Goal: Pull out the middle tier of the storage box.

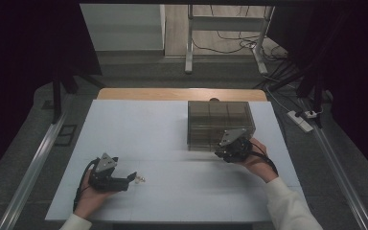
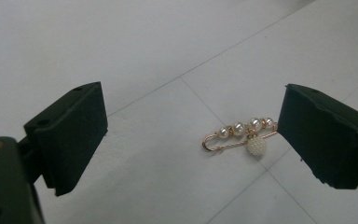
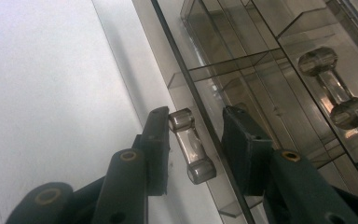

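Observation:
A gold pin brooch with small pearls (image 2: 240, 135) lies on the white table (image 2: 135, 51). My left gripper (image 2: 191, 135) is open wide around it, and the brooch's end sits close to the right-hand jaw. In the high view that gripper (image 1: 133, 178) points right at the brooch (image 1: 141, 179) near the front left. My right gripper (image 1: 223, 152) is at the lower front of a smoky clear drawer box (image 1: 220, 122). In the right gripper view its jaws (image 3: 193, 144) straddle a clear bar handle (image 3: 191, 149). One pad touches the handle and the other stands just past the drawer front.
A second clear handle (image 3: 335, 88) shows through the box walls. The box stands at the table's back right, by a wooden edge (image 1: 172, 93). Metal rails (image 1: 33, 167) run along both sides of the table, and a power strip (image 1: 303, 120) lies on the floor to the right.

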A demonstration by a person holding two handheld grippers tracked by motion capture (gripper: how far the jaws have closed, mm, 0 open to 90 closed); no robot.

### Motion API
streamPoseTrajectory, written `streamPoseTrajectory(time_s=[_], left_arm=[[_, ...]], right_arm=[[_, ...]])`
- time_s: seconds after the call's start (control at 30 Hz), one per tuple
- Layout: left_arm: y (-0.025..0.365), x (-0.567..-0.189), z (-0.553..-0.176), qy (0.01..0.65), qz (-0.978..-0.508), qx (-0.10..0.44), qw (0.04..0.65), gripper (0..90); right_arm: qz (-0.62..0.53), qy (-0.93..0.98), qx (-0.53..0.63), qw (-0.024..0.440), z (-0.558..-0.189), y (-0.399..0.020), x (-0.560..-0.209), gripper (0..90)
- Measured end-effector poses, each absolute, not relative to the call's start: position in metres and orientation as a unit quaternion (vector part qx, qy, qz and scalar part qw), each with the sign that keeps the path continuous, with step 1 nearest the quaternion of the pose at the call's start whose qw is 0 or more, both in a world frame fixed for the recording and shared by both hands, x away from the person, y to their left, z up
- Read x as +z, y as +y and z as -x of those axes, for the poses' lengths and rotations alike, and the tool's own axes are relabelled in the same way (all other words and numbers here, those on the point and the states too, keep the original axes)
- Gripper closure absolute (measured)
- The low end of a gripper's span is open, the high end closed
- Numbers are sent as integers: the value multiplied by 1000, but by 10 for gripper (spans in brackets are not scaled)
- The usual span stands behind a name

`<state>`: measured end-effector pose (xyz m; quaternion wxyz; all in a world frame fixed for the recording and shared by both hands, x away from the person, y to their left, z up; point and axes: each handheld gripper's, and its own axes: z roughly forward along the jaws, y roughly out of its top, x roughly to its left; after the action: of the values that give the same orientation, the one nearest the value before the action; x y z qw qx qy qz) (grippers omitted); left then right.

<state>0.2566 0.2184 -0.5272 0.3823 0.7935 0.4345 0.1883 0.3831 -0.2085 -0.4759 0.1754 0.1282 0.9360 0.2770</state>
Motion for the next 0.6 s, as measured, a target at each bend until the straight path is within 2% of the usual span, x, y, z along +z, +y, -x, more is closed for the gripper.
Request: streamPoseTrajectory(time_s=[0.6], left_arm=[[219, -527, -256, 435, -793, 189, 382, 83]], right_arm=[[-127, 936, 277, 173, -380, -210, -476, 617]])
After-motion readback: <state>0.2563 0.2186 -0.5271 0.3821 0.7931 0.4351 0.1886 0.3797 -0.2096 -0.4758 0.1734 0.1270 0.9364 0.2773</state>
